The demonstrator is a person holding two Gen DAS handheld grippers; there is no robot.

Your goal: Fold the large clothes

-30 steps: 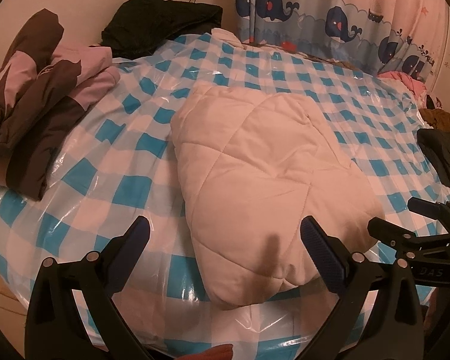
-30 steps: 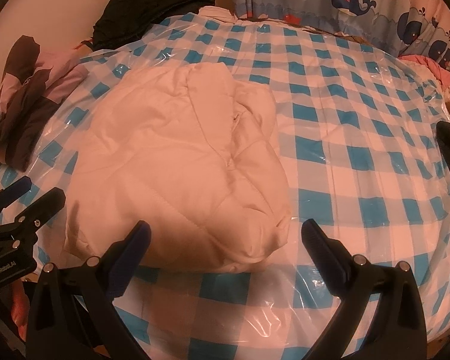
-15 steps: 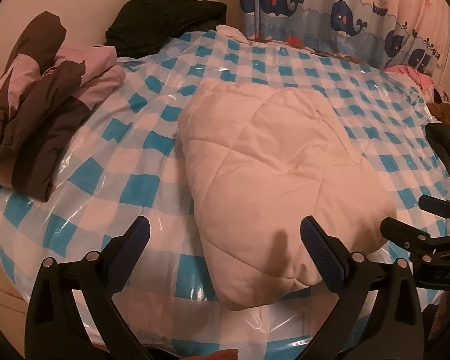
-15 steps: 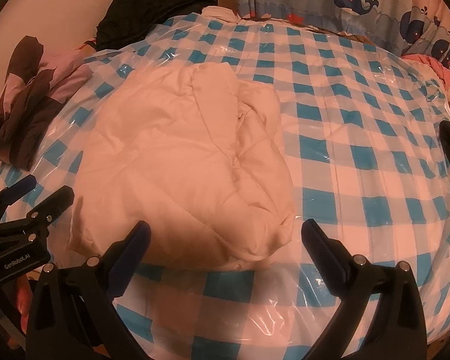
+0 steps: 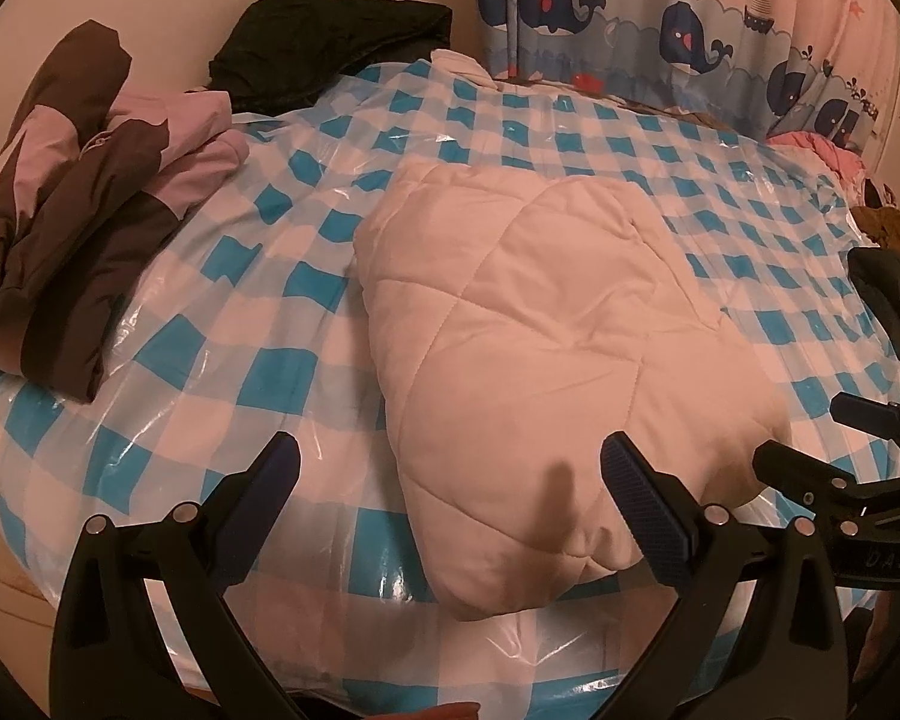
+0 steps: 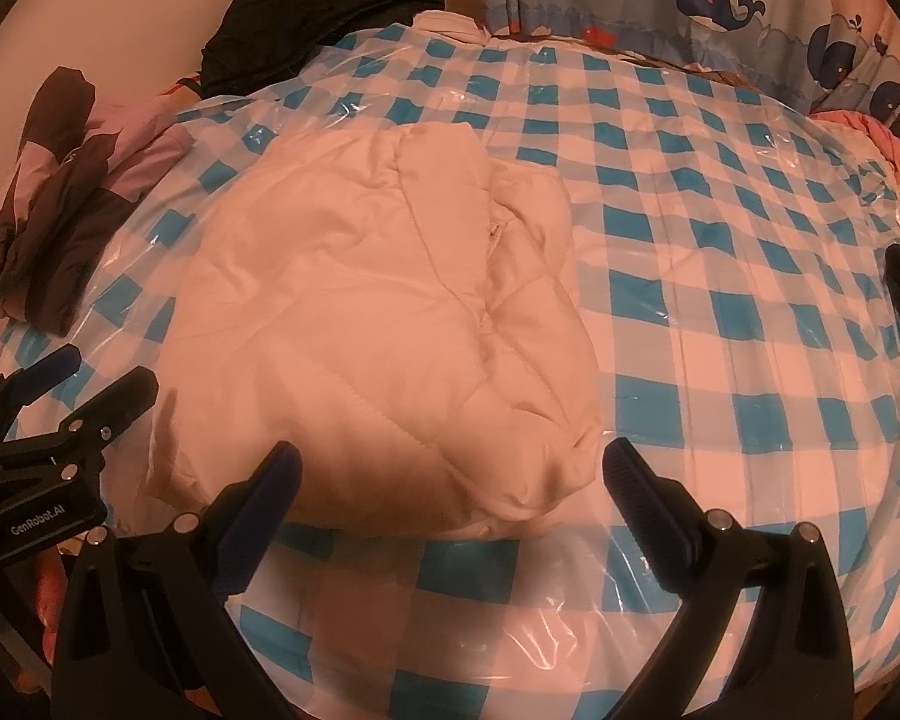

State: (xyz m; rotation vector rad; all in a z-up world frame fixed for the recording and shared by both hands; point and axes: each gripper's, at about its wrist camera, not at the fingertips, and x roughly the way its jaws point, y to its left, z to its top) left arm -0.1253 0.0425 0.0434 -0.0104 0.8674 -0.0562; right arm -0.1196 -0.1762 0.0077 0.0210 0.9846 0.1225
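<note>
Flanking one folded white quilted coat [image 5: 546, 324]: two grippers, left gripper [image 5: 450, 468] and right gripper [image 6: 450, 468], both wide, empty.

Matt quilted cloth jacket [image 5: 546, 324] lies on glossy, crinkled plastic sheet [image 5: 306, 144].
</note>
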